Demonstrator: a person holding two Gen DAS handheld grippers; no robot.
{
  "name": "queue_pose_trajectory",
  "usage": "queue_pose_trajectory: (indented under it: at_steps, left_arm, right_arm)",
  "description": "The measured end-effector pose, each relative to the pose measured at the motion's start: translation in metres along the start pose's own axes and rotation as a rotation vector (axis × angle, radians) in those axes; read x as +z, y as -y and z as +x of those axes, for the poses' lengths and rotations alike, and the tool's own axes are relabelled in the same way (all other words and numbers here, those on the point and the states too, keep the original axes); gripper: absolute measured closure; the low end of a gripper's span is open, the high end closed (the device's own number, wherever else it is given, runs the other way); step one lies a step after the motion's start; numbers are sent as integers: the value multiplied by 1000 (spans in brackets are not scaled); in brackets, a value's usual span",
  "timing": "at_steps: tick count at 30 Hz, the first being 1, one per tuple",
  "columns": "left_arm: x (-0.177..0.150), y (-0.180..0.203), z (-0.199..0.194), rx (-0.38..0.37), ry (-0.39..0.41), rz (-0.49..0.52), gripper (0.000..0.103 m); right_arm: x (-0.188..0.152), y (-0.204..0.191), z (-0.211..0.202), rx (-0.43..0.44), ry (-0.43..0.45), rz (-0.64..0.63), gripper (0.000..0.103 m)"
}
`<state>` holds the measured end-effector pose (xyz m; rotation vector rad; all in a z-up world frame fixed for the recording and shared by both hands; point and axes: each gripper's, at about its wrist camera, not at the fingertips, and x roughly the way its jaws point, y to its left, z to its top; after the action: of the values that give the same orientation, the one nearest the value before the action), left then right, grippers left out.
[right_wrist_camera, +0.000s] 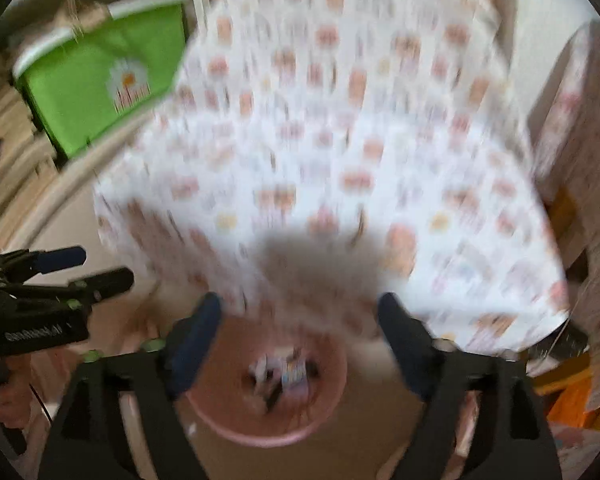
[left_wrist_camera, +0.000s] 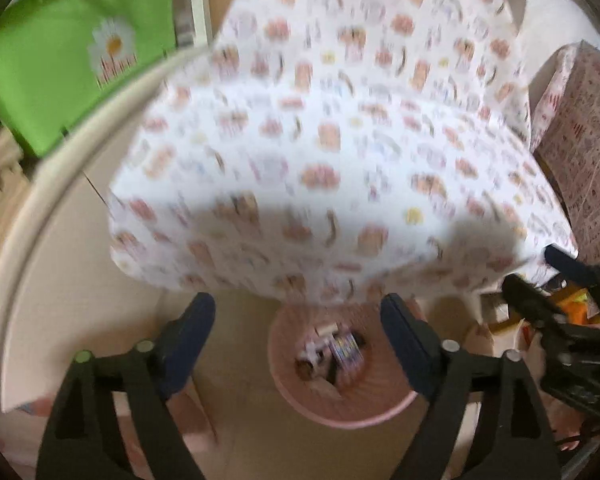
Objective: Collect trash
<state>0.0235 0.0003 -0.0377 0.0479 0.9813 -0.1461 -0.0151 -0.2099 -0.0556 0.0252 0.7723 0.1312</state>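
Both the left gripper (left_wrist_camera: 298, 320) and the right gripper (right_wrist_camera: 300, 316) hung wide open and empty above the pink bin (right_wrist_camera: 204, 416); the blurred, overhanging patterned tablecloth (left_wrist_camera: 320, 140) risked snagging a finger.

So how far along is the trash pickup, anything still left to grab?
Done: the pink bin on the floor already holds several wrappers. In hand: nothing; the left gripper and right gripper are both open and empty above the bin. Left: no loose trash shows on the patterned tablecloth, though both views are blurred, so small scraps could be missed.
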Motion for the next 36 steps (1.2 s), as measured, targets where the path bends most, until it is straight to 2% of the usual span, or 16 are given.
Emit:
queue_pose_trajectory:
  at_steps: [4, 8, 11, 15, 18, 22, 30, 36]
  left_arm:
    - [7, 1, -26, 28, 116, 33, 10]
    - [11, 0, -44, 30, 192, 37, 0]
    - [16, -1, -52, 41, 242, 46, 0]
    - [18, -3, -65, 94, 321, 53, 0]
    - [20, -8, -72, 67, 343, 31, 0]
    - [22, -8, -74, 86, 371, 29, 0]
    - [26, -4, -64, 83, 337, 26, 0]
    - [27, -3, -65, 81, 346, 26, 0]
  right_arm:
    - [13, 4, -20, -11, 67, 28, 16]
    - [22, 14, -33, -31, 116, 115, 15]
    - [26, 13, -43, -83, 152, 116, 10]
    - [30, 10, -49, -179, 189, 82, 9]
    - [34, 11, -53, -152, 195, 72, 9]
    - [36, 11, -55, -125, 194, 79, 9]
    - [38, 13, -50, -90, 170, 90, 9]
    - [39, 14, -53, -89, 179, 98, 9]
